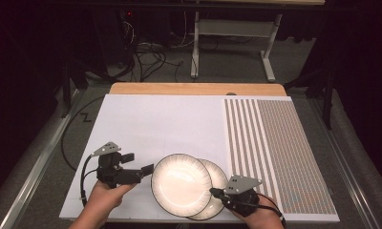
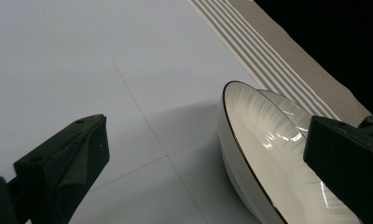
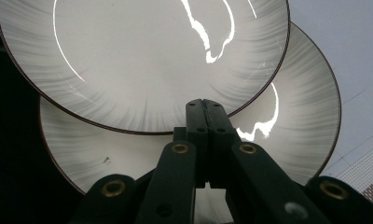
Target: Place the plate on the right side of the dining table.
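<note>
Right gripper (image 1: 217, 192) jaws fully closed, tips over lower plate (image 1: 217, 177) at upper plate (image 1: 181, 184) rim; grip unclear. Left gripper (image 1: 137, 162) jaws wide apart, empty, one jaw beside upper plate. Plates overlap on white mat (image 1: 160, 124), near edge

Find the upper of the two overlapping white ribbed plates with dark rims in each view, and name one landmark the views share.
High view: upper white ribbed plate, bottom centre, overlapping the lower plate.
Left gripper view: lower right, in front of the lower plate's rim.
Right gripper view: across the top, above the shut right claw.
Shared landmark: grey striped mat beyond the plates.
</note>
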`<state>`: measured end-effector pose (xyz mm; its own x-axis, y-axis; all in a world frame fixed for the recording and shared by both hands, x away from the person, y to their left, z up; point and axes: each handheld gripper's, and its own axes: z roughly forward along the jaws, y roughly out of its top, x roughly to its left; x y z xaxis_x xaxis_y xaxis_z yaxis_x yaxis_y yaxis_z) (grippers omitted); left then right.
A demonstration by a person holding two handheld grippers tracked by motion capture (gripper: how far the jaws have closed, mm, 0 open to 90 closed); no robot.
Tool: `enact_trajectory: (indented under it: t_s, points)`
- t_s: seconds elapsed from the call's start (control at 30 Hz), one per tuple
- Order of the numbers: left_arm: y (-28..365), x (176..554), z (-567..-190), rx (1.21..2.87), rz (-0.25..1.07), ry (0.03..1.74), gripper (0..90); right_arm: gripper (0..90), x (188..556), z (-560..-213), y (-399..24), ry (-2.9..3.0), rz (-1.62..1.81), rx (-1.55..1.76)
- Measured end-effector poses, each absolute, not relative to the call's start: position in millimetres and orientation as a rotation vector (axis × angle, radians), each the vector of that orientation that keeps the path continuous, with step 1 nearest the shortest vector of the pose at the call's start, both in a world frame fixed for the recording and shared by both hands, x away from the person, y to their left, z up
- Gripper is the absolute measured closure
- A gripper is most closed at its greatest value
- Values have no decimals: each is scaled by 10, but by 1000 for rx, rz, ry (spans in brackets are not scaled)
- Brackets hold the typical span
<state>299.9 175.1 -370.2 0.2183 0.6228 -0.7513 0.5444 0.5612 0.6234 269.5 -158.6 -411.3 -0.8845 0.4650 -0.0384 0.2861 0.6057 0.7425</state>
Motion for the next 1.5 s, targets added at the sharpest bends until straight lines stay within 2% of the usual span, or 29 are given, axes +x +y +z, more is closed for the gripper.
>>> enact_trajectory:
  t_s: [1.0, 1.5]
  points:
    - [1838, 3136, -3759, 1100, -249, 1677, 8, 900, 2700, -4115, -1586, 2603, 1143, 607]
    - [1761, 3145, -3818, 1101, -367, 1763, 12, 900, 2699, -4116, -1586, 2602, 1139, 607]
